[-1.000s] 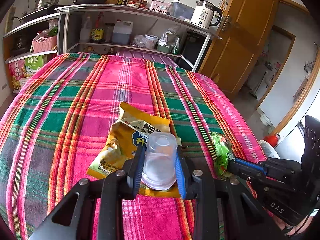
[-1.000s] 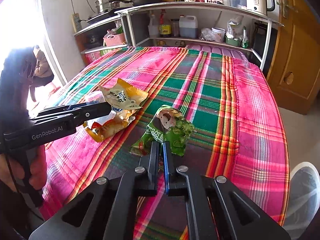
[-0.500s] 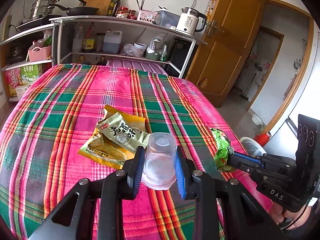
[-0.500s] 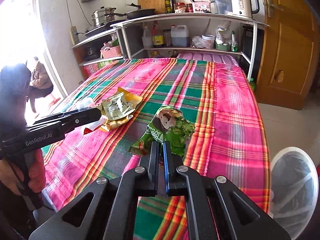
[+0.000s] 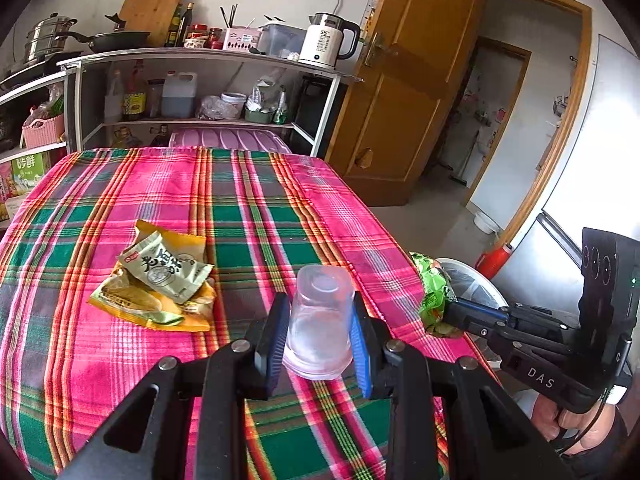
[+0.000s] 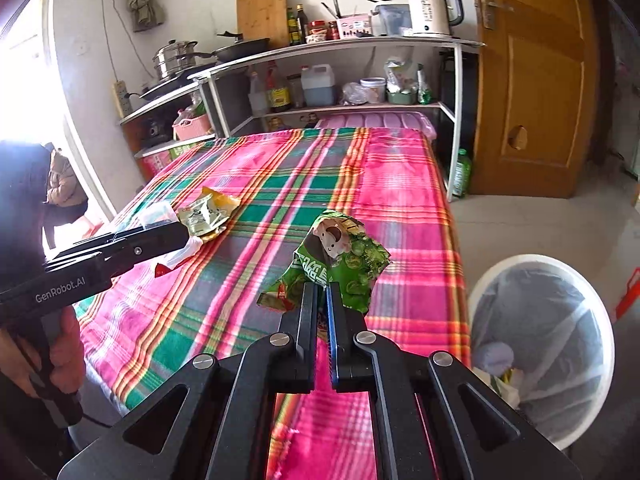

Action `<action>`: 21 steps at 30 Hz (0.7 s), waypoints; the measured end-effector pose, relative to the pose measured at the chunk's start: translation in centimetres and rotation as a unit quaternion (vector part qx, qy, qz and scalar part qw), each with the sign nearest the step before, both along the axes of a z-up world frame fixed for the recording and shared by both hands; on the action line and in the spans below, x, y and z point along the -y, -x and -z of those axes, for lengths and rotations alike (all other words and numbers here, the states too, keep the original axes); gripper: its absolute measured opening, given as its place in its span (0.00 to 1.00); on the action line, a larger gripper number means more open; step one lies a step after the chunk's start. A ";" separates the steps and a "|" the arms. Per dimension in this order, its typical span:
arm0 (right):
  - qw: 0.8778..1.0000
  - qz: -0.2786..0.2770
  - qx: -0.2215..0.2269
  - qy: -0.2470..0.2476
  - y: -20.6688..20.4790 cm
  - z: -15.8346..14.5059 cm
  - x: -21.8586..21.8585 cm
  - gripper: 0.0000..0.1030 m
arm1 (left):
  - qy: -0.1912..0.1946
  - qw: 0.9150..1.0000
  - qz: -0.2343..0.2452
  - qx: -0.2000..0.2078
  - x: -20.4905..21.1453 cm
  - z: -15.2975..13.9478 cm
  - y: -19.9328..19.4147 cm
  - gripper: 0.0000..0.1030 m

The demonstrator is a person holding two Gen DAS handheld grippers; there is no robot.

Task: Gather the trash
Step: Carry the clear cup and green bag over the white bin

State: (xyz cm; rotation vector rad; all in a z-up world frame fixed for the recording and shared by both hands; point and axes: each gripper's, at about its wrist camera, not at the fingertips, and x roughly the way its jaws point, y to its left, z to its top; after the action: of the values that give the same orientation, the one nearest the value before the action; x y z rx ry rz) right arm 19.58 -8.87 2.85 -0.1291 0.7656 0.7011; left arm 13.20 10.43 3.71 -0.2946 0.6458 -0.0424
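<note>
Our left hand-held gripper [image 5: 320, 320] is clamped partway on a cup [image 5: 320, 322]; our right hand-held gripper [image 6: 323, 294] is pinched nearly closed on a wrapper [image 6: 340, 256], both tilted downward.

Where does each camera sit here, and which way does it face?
Left wrist: on the left gripper, facing over the table to the shelves; its fingers clamp a cup; the right gripper and hand show at right.
Right wrist: on the right gripper, facing the same shelves; it pinches a green wrapper; bin at right.
Shared: table, yellow wrappers, green wrapper, kettle.
</note>
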 end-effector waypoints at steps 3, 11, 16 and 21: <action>1.000 0.011 0.001 -0.002 0.2 -0.1 1.3 0.04 | 0.000 1.000 0.014 0.000 1.3 -0.2 -0.5 0.30; 0.999 0.043 0.002 -0.007 0.2 -0.3 4.5 0.04 | 0.003 0.999 0.051 0.000 4.5 -0.5 -1.7 0.30; 0.998 0.065 0.003 -0.008 0.2 -0.3 6.7 0.04 | 0.002 0.997 0.074 0.000 6.6 -0.7 -2.6 0.30; 0.996 0.086 0.003 -0.009 0.0 -0.3 8.7 0.04 | 0.001 0.995 0.097 0.002 8.8 -0.7 -3.4 0.30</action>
State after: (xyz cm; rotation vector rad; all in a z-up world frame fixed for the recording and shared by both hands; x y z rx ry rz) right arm 19.54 -17.61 3.14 -0.0483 0.7545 0.5447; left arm 16.62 1.66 4.41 -0.2329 0.6684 -0.2296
